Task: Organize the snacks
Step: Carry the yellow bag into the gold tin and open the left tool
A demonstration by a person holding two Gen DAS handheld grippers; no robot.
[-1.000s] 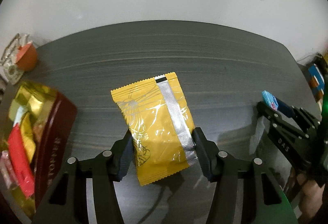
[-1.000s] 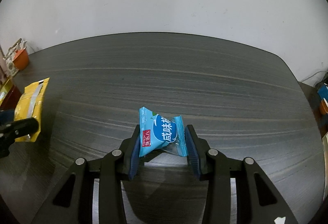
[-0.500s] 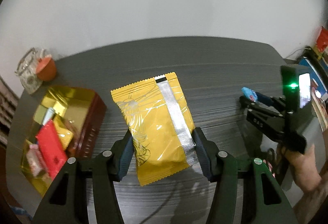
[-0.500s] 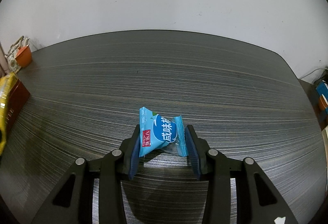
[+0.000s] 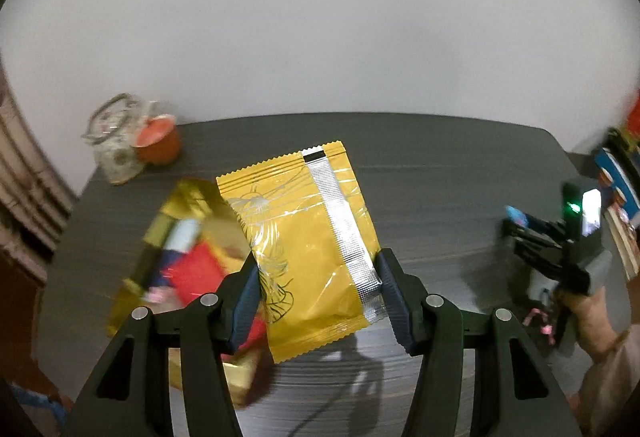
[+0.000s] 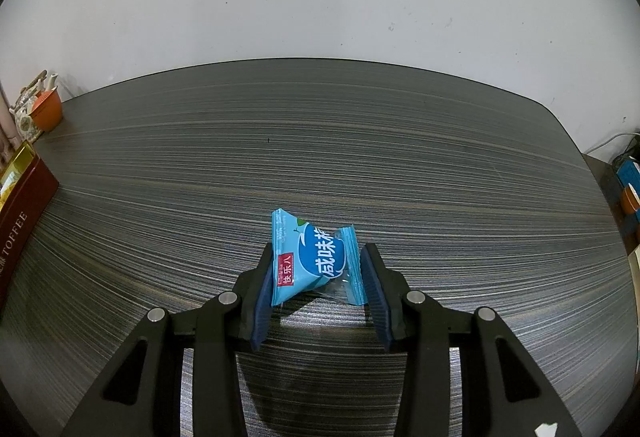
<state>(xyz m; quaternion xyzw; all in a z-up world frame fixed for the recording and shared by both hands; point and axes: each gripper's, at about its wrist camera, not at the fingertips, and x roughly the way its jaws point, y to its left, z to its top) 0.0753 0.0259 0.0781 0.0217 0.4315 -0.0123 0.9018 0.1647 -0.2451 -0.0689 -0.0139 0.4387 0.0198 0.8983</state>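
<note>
My left gripper (image 5: 318,287) is shut on a yellow snack packet (image 5: 308,237) with a silver seam, held in the air above the table. Below and left of it lies the gold-lined toffee box (image 5: 176,237) with several snacks inside, blurred by motion. My right gripper (image 6: 318,281) is shut on a small blue snack packet (image 6: 312,257), held just above the dark table (image 6: 320,157). The right gripper also shows in the left wrist view (image 5: 532,233) at the far right. The box's red side shows at the left edge of the right wrist view (image 6: 20,213).
A glass jar (image 5: 114,141) and an orange cup (image 5: 158,139) stand at the table's back left corner by the white wall. Books and boxes (image 5: 616,173) sit off the table's right side. A cable and boxes (image 6: 628,173) lie beyond the right edge.
My left gripper has swung left and up with the yellow packet, so the toffee box now lies under and beside it. My right gripper has kept hold of the blue packet and barely moved.
</note>
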